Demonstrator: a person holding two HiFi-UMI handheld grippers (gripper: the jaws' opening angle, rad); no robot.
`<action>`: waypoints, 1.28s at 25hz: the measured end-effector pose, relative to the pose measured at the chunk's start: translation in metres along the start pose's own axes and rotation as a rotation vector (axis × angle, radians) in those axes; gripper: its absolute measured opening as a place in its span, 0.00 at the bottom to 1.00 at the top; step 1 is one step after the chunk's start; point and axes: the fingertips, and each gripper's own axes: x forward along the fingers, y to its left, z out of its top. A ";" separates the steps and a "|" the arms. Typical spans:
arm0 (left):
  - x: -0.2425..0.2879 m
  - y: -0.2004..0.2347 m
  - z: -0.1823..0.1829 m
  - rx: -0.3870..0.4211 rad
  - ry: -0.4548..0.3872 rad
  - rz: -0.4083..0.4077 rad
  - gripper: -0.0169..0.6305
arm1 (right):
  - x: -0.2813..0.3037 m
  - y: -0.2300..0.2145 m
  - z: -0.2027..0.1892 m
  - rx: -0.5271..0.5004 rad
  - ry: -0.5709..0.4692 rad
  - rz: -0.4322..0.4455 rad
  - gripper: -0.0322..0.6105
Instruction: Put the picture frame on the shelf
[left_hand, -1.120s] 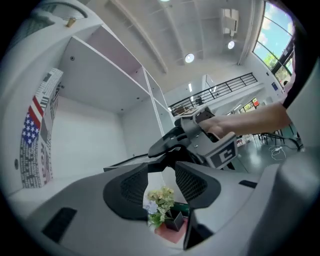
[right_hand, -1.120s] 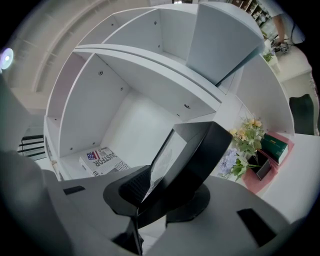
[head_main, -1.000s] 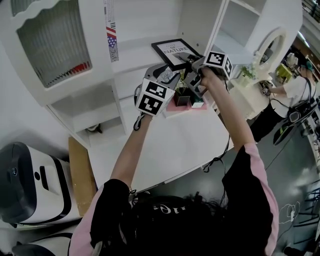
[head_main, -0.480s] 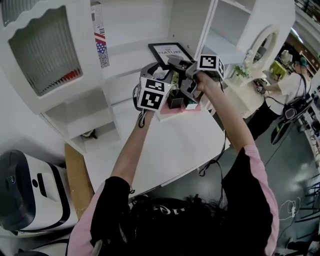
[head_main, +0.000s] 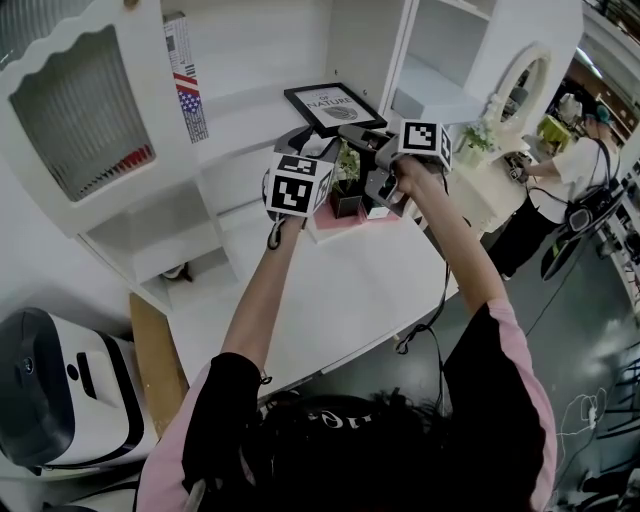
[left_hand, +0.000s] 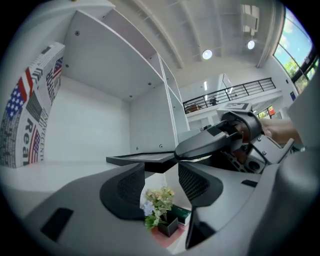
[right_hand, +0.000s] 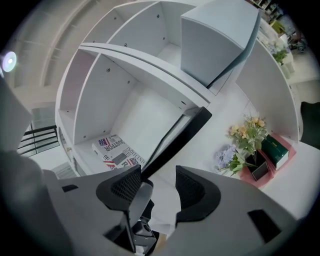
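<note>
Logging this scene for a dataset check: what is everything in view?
desk: one, white, centre
shelf unit: one, white, behind the desk
picture frame: one, black, on the shelf unit
flag-print book: one, red-white-blue, shelf's left wall
pink tray: one, on desk
potted flowers: one, black pot, on tray
green box: one, same tray
appliance: one, white, lower left
bystander: one, white shirt, far right
left gripper, right gripper: two, grey, jaws just opened, nothing between the pads
</note>
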 end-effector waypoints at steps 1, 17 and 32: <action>-0.002 -0.004 -0.002 -0.028 -0.010 -0.019 0.35 | -0.002 -0.001 -0.002 -0.012 0.003 0.000 0.39; -0.085 -0.088 -0.088 -0.243 0.023 -0.172 0.35 | -0.055 -0.015 -0.090 -0.422 0.001 -0.005 0.32; -0.202 -0.179 -0.155 -0.257 0.117 -0.122 0.35 | -0.146 -0.008 -0.218 -0.429 -0.049 0.061 0.25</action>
